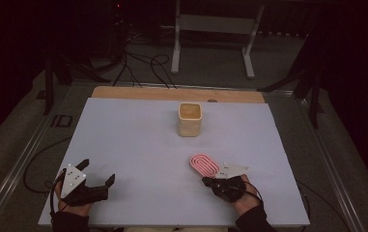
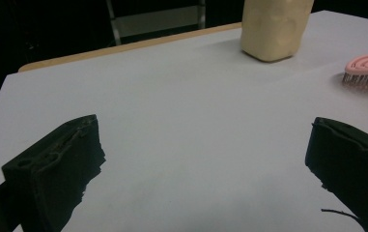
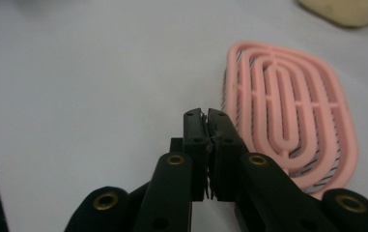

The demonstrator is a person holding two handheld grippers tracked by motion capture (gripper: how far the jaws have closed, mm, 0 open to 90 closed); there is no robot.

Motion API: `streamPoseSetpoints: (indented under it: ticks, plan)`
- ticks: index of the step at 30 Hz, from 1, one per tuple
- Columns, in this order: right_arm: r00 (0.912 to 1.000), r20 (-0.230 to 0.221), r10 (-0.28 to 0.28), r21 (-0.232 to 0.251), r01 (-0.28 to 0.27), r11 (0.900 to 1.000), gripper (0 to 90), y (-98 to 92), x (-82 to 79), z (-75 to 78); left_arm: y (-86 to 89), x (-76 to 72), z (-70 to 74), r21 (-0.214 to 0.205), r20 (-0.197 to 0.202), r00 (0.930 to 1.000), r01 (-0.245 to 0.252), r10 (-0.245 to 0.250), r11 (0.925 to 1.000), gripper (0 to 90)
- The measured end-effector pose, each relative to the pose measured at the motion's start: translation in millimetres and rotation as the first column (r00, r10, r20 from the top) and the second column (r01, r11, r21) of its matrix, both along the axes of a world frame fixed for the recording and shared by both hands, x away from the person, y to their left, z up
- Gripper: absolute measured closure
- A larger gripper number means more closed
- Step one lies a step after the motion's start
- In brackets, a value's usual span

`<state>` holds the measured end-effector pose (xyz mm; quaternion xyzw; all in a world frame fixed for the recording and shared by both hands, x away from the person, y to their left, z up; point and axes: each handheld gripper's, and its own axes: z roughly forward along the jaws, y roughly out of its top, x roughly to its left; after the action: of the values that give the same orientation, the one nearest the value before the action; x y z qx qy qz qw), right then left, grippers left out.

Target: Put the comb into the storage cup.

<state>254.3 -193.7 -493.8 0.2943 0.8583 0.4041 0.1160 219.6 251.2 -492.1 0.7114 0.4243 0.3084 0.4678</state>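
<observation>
Now | pink brush [image 3: 288,116] | just beside closed right gripper [image 3: 205,118] fingers [image 3: 193,140]

Table sheet [image 1: 138,145] mostly bare: whole left half and centre are free, nothing between the left gripper [image 1: 98,172] and the far edge. Its jaws stand wide apart with only bare sheet between them in the left gripper view.

Two obstacles, both right of centre. Beige cup [image 1: 190,119] upright near the far edge, clear room on all sides. Pink brush [image 1: 204,165] lies flat near the front right, just beside the right gripper [image 1: 205,181], whose jaws are closed together with nothing between them. In the right gripper view the brush [image 3: 288,121] sits immediately to the jaws' right; to their left the sheet is clear.

Wide open lane between cup and brush.
</observation>
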Motion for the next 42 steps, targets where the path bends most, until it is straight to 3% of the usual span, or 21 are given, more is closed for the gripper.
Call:
streamPoseSetpoints:
  ticks: [9,12,14,16,26,36,42]
  plan:
    - [0.9983,0.050,-0.031,0.097,0.026,0.9949,78.8,-14.1,2.1,14.4,0.1,0.0,0.0,0.000,0.000,1.0000,-0.001,0.001,1.0000,0.2]
    - [0.9956,0.080,-0.047,0.131,0.036,0.9907,73.0,-21.1,3.1,20.6,0.1,0.0,0.0,0.000,0.001,1.0000,-0.002,0.002,1.0000,0.1]
    - [0.9890,0.115,-0.093,0.173,0.072,0.9824,64.3,-29.7,2.7,27.3,0.3,0.0,0.1,0.000,0.002,1.0000,-0.001,0.001,1.0000,0.1]
    - [0.9876,0.121,-0.100,0.183,0.077,0.9801,62.5,-32.1,2.6,28.4,0.3,-0.2,0.4,0.001,0.005,1.0000,-0.002,0.002,1.0000,0.1]
    - [0.9575,0.178,-0.227,0.285,0.170,0.9432,34.5,-58.9,-3.1,35.0,-0.2,-2.6,4.6,-0.003,0.028,0.9996,0.006,-0.005,1.0000,0.1]
    - [0.9129,0.230,-0.337,0.269,0.273,0.9236,13.5,-78.3,-9.8,31.6,0.6,-7.5,11.3,-0.001,0.054,0.9983,0.019,-0.019,0.9998,0.1]
    - [0.9009,0.226,-0.370,0.290,0.301,0.9087,9.3,-88.9,-13.4,29.5,1.8,-8.0,14.1,-0.012,0.055,0.9982,0.023,-0.022,0.9997,0.0]
